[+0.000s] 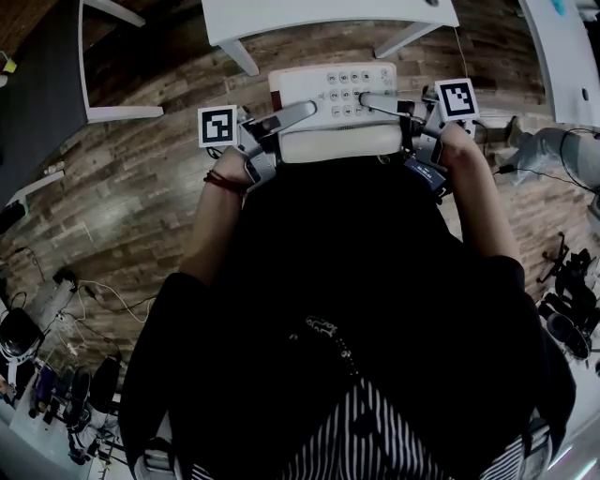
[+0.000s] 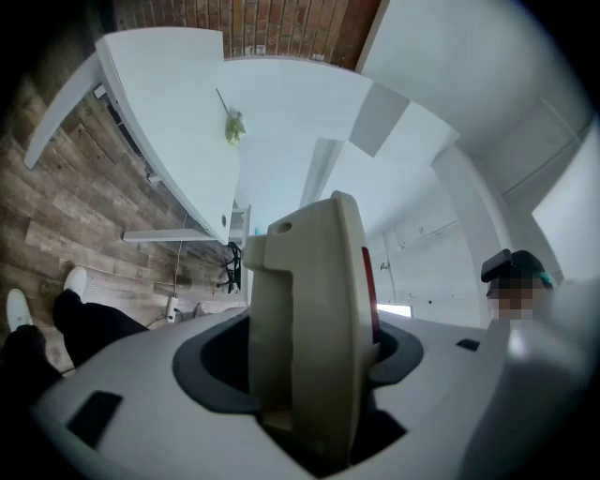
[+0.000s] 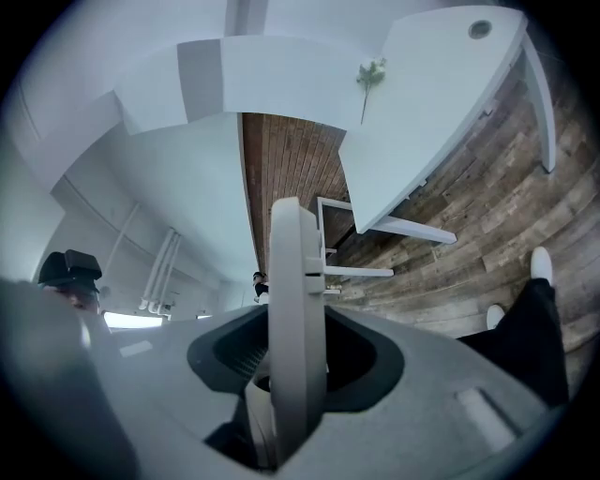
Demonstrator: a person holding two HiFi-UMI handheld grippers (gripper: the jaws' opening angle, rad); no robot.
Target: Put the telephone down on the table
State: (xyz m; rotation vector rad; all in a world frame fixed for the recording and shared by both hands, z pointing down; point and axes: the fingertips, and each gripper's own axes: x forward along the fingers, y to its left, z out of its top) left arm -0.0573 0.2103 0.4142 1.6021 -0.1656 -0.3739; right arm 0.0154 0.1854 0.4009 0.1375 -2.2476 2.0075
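Note:
A cream telephone (image 1: 333, 111) with a grey keypad and its handset along the near edge hangs in the air in front of me, over the wooden floor. My left gripper (image 1: 292, 116) is shut on its left end and my right gripper (image 1: 377, 101) on its right end. In the left gripper view the phone's cream edge (image 2: 309, 309) with a red stripe stands upright between the jaws. In the right gripper view its thin pale edge (image 3: 296, 309) fills the gap between the jaws. The white table (image 1: 328, 17) lies just beyond the phone.
A second white table (image 1: 568, 47) is at the far right and a dark-topped one (image 1: 37, 84) at the far left. Cables and gear (image 1: 56, 375) litter the floor at the lower left, more equipment (image 1: 567, 291) at the right. My dark-clothed body fills the lower middle.

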